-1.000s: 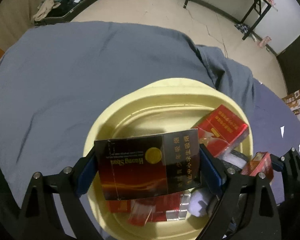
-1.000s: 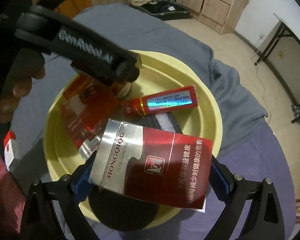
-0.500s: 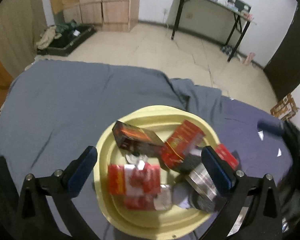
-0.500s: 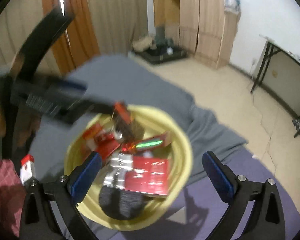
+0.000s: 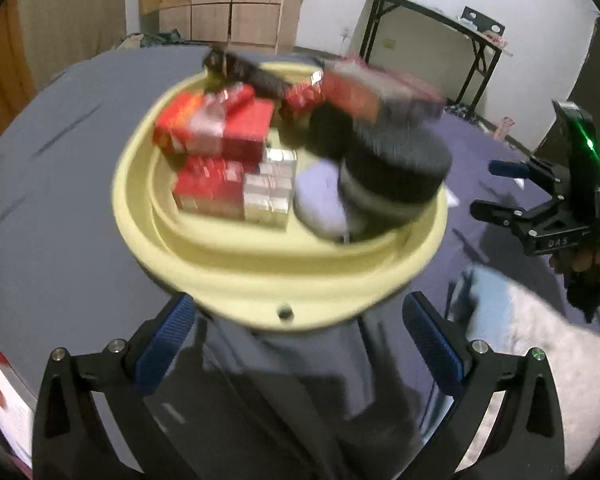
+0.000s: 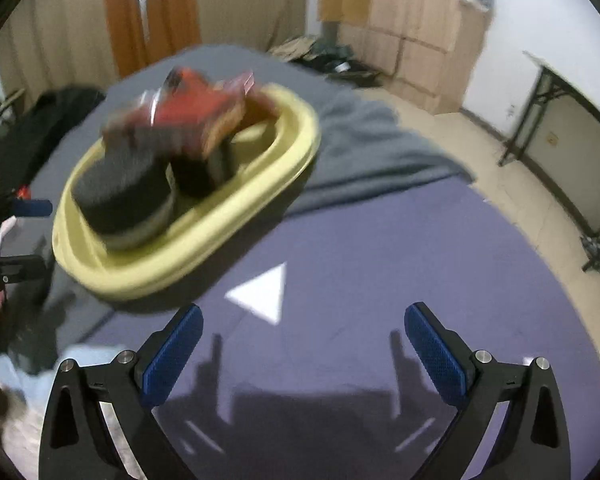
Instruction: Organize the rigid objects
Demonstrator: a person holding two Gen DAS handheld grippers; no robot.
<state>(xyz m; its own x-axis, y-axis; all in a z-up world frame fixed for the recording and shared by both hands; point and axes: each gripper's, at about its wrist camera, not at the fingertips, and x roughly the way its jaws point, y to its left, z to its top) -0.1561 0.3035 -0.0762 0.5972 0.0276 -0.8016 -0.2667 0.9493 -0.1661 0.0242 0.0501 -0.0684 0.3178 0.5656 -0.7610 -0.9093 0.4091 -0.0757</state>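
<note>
A pale yellow basin [image 5: 236, 256] [image 6: 236, 208] sits on the blue-grey bedcover, blurred by motion. In it lie several red and silver cigarette packs [image 5: 220, 136] [image 6: 188, 112], a dark pack [image 5: 252, 72] at the back, and a round black-lidded jar [image 5: 396, 160] [image 6: 120, 188]. My left gripper [image 5: 296, 344] is open with nothing between its blue pads, just in front of the basin's near rim. My right gripper [image 6: 300, 344] is open and empty over the purple sheet, to the right of the basin. The right gripper [image 5: 516, 188] also shows in the left wrist view, at the right edge.
A red and white pack [image 5: 0, 392] lies at the lower left edge. A white paper triangle [image 6: 264, 292] lies on the purple sheet [image 6: 380, 280]. Pale grey cloth [image 5: 540, 344] lies at the lower right. A black-legged table [image 5: 432, 40] and wooden wardrobes [image 6: 412, 28] stand beyond the bed.
Both grippers let go of their cigarette packs, which now lie in the basin. Both opened wide and drew back from the basin, the right one sliding off to its right.
</note>
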